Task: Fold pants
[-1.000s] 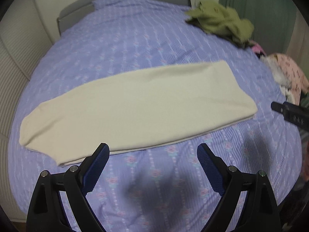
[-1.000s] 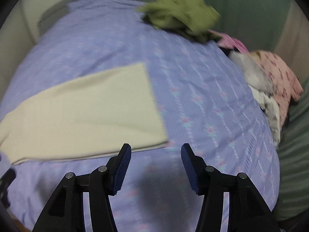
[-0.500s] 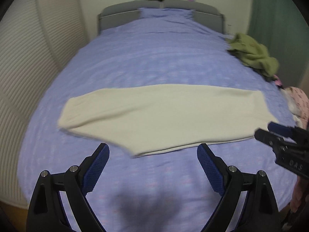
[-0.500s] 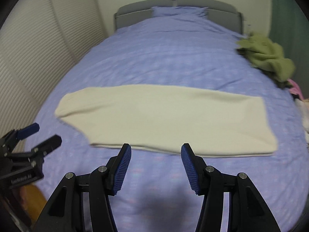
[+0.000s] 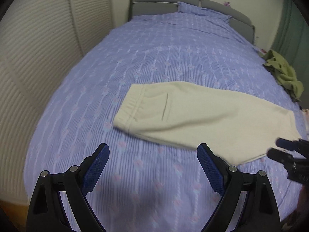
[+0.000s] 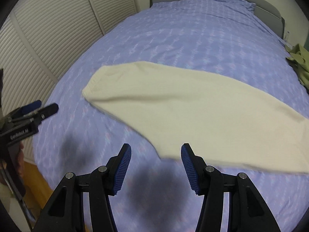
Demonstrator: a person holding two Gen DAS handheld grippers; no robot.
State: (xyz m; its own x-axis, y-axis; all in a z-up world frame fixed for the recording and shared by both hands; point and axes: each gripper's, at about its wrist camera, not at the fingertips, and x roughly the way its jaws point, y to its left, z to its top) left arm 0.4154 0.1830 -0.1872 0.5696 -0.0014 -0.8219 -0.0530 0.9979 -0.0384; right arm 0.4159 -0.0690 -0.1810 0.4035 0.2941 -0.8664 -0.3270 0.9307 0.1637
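Cream pants (image 5: 202,114) lie flat on the purple bedspread (image 5: 154,58), folded lengthwise, waistband at the left, legs running to the right. They also show in the right wrist view (image 6: 193,108). My left gripper (image 5: 152,166) is open and empty, hovering above the bed in front of the waistband end. My right gripper (image 6: 155,166) is open and empty, above the pants' near edge. Each gripper shows in the other's view: the right one at the right edge (image 5: 289,158), the left one at the left edge (image 6: 29,112).
A crumpled green garment (image 5: 285,75) lies on the bed's right side. A grey headboard (image 5: 154,0) and a pillow (image 5: 200,11) are at the far end. Slatted closet doors (image 6: 48,38) stand left of the bed. Wooden floor (image 6: 34,183) shows below the bed's left edge.
Both grippers have swung left along the bed toward the waistband end; both stay open and empty. The pants have not moved.
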